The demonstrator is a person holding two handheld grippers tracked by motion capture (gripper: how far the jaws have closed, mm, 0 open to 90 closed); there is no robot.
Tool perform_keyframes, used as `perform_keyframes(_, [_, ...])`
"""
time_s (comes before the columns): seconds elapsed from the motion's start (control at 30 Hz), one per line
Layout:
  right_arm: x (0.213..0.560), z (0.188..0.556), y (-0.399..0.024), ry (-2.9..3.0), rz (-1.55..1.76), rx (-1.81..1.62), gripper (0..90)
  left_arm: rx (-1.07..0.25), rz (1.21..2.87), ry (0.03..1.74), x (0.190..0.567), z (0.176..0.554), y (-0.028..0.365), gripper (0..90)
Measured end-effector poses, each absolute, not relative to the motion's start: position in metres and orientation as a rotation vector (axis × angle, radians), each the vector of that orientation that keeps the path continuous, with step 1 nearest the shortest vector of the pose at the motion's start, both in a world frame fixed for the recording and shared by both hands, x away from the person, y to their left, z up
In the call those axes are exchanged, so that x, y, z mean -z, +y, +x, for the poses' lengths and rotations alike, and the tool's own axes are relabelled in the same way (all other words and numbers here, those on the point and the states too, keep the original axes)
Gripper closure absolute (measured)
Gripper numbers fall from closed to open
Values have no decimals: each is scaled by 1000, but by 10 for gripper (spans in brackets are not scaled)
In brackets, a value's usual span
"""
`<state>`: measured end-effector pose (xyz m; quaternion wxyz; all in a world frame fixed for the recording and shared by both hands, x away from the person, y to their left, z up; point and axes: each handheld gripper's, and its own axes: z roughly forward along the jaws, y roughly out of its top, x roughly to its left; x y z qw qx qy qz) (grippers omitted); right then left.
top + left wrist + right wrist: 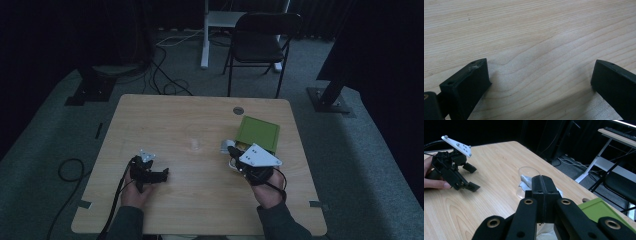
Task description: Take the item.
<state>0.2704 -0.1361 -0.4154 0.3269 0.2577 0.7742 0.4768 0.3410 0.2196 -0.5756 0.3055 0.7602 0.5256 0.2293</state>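
A person seated at a pale wood-grain table (200, 120) held a black two-jaw gripper in each hand. The left gripper (161, 175), low over the near left part of the tabletop, had its jaws spread wide apart with nothing but bare wood between them, as the left gripper view showed (541, 75). The right gripper (232, 150), topped by a grey three-cornered plate, sat toward the right side of the table, its jaws pressed together in the right gripper view (542, 187); a crumpled white wrapper or cloth (524, 181) lay just beyond and under the tips, and whether the jaws pinched it could not be told. A clear plastic cup (527, 181) stood on the table just past those tips, near the middle of the tabletop (195, 145). A flat green rectangular box (258, 132) lay just beside the right gripper, toward the table's far right edge. Beyond the table stood a dark folding chair (260, 40) on grey carpet.
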Motion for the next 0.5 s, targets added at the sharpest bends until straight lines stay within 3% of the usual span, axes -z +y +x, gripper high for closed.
perform_keyframes(0.5, [419, 282, -129, 2035, 684, -1251, 900, -607, 2012, 1391, 576, 341, 220, 26])
